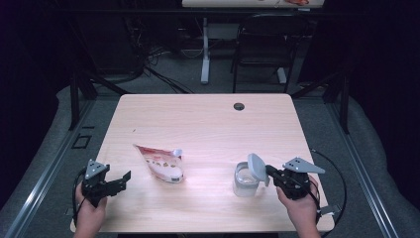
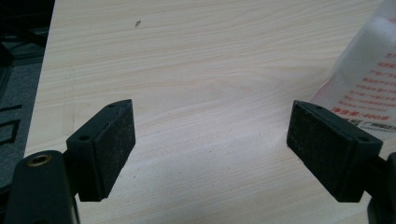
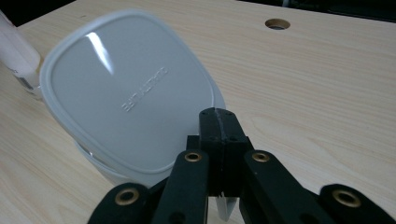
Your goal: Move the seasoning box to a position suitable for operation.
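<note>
right gripper [image 1: 268,172] pinching lid [image 1: 257,167] edge, tilting it off container [image 1: 245,181] | left gripper [image 1: 125,179] idling, jaws open, near pouch [image 1: 162,162] | advice: keep lifting lid slowly, steadying container

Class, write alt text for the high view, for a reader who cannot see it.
At a wooden table, the right hand-held gripper is shut on the edge of a grey lid, tilting it up over a clear container. The left hand-held gripper rests open near a crumpled red-and-white pouch.

Overhead view, two close tongs views
</note>
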`<action>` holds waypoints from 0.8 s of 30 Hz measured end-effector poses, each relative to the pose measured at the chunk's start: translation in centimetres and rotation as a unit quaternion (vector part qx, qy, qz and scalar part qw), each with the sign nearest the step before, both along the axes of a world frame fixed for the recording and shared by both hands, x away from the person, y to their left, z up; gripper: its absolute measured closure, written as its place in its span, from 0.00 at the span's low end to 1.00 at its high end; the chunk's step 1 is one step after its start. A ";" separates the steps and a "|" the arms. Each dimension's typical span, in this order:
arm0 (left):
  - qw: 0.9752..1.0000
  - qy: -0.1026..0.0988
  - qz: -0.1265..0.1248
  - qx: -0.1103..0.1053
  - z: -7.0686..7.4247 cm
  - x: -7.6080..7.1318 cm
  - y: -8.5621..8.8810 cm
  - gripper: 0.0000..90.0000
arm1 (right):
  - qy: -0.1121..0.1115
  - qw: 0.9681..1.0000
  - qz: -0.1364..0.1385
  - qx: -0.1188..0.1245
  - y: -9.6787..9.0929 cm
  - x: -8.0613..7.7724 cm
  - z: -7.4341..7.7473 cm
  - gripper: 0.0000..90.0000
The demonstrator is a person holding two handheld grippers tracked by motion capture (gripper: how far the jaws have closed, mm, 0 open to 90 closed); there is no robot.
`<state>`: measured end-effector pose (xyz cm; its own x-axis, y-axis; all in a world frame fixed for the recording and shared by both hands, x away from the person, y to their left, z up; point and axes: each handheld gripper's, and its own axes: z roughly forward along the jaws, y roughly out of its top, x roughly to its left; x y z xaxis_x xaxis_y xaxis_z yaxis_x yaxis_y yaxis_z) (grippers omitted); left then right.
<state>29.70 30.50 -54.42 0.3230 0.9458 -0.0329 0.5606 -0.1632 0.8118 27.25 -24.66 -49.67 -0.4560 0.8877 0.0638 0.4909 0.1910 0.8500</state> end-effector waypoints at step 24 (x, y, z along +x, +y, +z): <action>1.000 0.003 0.007 0.003 -0.1 0.1 -0.1 0.17 | 0.011 1.000 -0.001 0.003 -0.2 0.1 -0.4 1.00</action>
<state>29.77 30.40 -54.49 0.3098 0.9504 -0.0286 0.5677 -0.1608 0.8074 27.39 -24.86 -50.10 -0.4528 0.8881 0.0788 0.5103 0.1857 0.8397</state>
